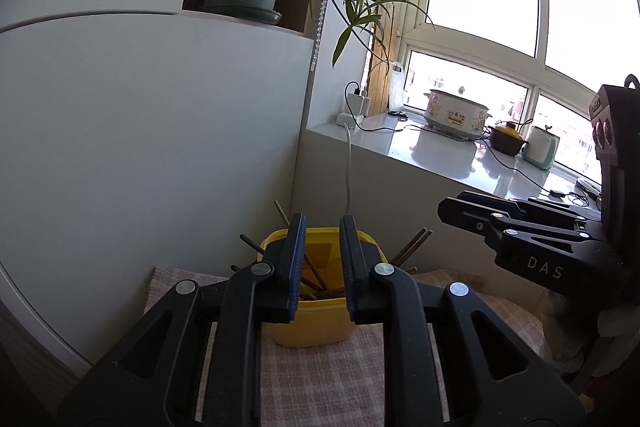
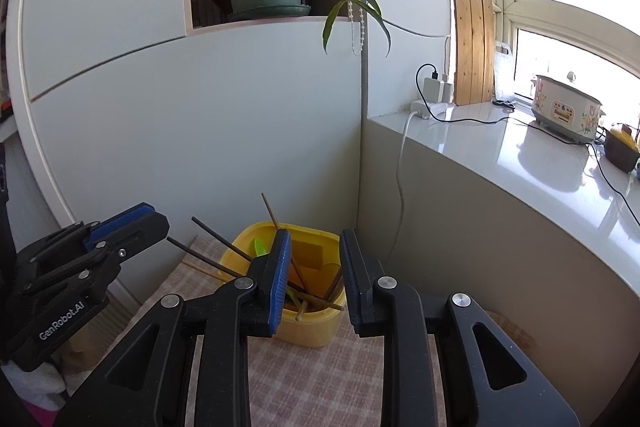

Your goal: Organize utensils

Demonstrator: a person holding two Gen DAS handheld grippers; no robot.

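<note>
Left wrist view first: the left gripper [image 1: 322, 227] has its jaws parted a little with nothing between the pads, pointing down at the yellow container [image 1: 316, 323], which sits on the checked cloth [image 1: 320, 379] in the corner where the white cabinet [image 1: 160, 127] meets the windowsill counter [image 1: 440, 151]. Brown chopsticks [image 1: 412, 247] lean out of the container in several directions. At the right edge the right gripper [image 1: 442, 207] comes in from the side.

Right wrist view: the right gripper [image 2: 312, 243] is likewise slightly spread and empty — the container [image 2: 308, 327] shows through the gap. Inside lie the chopsticks [image 2: 218, 243] and a green utensil [image 2: 260, 247].

As I read it, both tools have let go and the sticks are in but untidy. To finish well, each hand should draw up and clear without brushing the protruding ends — a snag could tip the light container.

Counts: one container, one green utensil that I can make out, two grippers. Roughly seven or eight chopsticks; those crossing inside overlap too much for a firm number. No loose utensils show on the cloth.
</note>
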